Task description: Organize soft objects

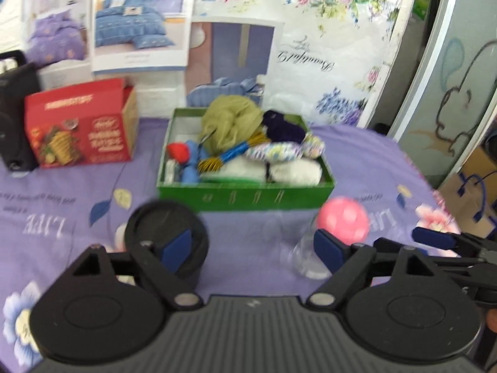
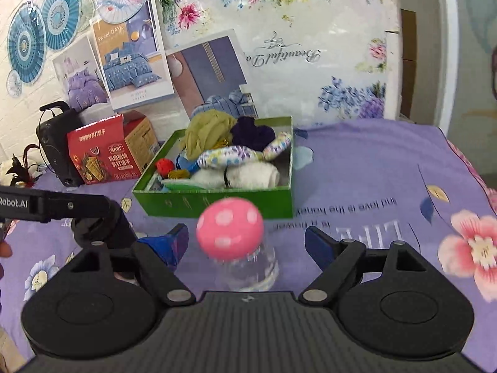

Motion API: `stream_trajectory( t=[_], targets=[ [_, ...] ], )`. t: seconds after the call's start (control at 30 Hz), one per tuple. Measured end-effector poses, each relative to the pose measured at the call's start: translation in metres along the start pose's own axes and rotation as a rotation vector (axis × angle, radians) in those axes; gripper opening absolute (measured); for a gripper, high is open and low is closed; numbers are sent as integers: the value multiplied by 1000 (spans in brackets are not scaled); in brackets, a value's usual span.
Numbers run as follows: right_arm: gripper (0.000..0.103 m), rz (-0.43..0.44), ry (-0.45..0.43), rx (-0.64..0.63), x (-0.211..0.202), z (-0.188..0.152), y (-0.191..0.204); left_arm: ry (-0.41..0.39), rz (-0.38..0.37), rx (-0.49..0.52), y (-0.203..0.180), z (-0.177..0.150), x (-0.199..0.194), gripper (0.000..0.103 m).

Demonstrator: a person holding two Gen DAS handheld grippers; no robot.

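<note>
Honestly my worry starts with the purple bedspread: it's soft, so anything tall on it wobbles. Next, the green box is already heaped with plush stuff, so adding more could spill things. My right gripper is spread wide around the clear jar with the pink dotted cap, not touching; a bump tips it. My left gripper is spread too, empty, beside the black cup.
</note>
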State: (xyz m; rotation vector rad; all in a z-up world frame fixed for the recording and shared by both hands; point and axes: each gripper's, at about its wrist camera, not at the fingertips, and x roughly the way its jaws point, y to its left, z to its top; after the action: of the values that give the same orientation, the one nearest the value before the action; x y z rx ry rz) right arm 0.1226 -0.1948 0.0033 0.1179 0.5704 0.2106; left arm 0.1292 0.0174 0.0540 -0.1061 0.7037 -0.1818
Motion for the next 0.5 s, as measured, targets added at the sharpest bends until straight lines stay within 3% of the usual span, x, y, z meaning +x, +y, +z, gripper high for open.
stream_trajectory(
  t=[0.23, 0.5],
  targets=[
    [69, -26, -13, 69, -5, -50, 21, 20, 44, -19, 4, -52, -10, 86],
    [69, -25, -83, 223, -8, -98, 26, 36, 133, -61, 17, -99, 6, 86]
  ],
)
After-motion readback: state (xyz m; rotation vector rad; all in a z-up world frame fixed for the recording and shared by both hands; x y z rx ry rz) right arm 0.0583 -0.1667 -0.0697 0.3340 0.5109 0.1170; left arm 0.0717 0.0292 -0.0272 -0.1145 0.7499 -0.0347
